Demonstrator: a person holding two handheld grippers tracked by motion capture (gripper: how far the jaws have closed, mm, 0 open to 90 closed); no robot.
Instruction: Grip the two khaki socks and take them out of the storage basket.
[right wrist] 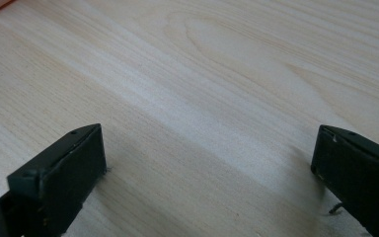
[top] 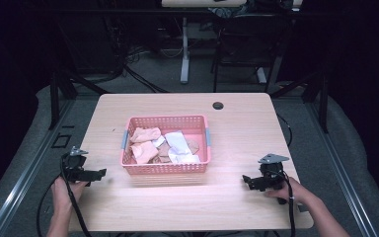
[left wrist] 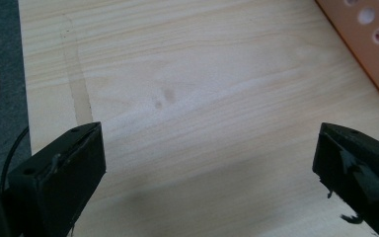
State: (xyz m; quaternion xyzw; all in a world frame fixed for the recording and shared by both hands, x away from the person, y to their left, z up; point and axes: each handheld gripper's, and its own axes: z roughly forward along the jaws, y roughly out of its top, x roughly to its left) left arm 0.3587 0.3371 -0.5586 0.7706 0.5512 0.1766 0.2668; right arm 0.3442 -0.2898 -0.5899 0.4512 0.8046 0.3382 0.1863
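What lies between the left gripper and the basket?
Nothing: bare table separates the left gripper from the pink basket, seen in the high view.

1. Light-wood surface, w/ round cable hole near far edge.
2. Grey carpeted floor beyond; dark cables trail across it.
3. White leg of a 2nd desk at rear, beside a dark frame.
4. Metal rails flank both sides.

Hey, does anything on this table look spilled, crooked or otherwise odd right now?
Nothing stands out. The pink basket sits square on the table, its crumpled cloths stay inside, and the left gripper and right gripper rest open either side.
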